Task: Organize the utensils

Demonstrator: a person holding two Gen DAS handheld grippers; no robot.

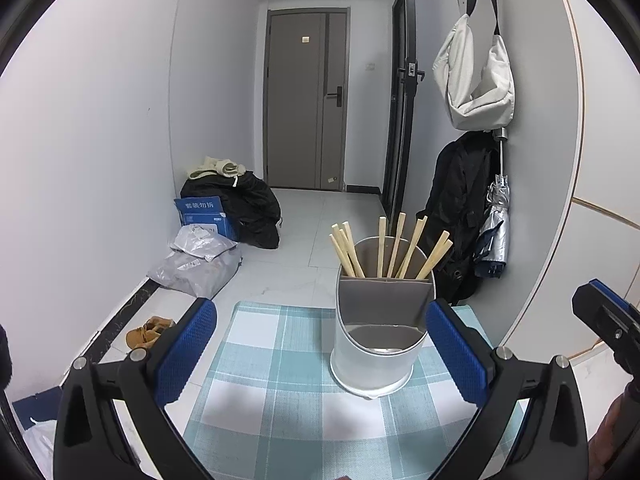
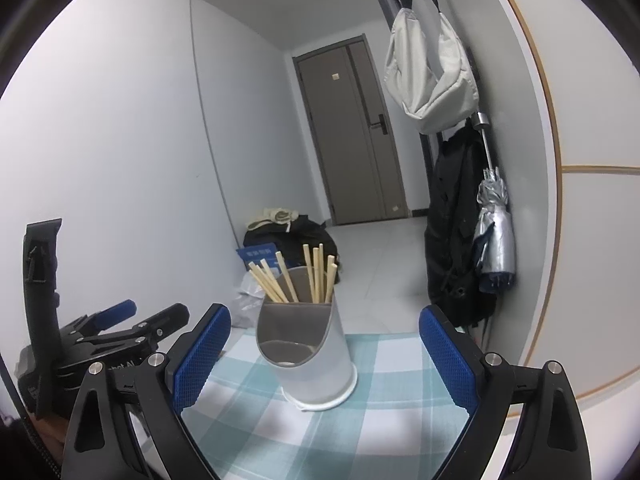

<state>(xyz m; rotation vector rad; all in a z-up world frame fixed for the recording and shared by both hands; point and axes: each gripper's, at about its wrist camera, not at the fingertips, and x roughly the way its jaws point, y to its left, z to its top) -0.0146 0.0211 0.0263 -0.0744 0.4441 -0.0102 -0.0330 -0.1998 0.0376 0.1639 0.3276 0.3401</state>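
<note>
The left gripper (image 1: 320,352) is spread wide with nothing between its blue pads; the right gripper (image 2: 324,356) is spread the same way, also empty. Just ahead of both, a little right of centre for the left and a little left of centre for the right, stands the utensil holder (image 1: 374,360), upright on the checked tablecloth (image 1: 280,412). Its rear compartments hold wooden chopsticks (image 1: 394,250), leaning fanned outward; the low front compartment looks empty. No loose utensil shows on the cloth. My reading is that the sorting is at or near its end, or between picks. The next move would call for finding any remaining utensil outside these views before closing on anything.
</note>
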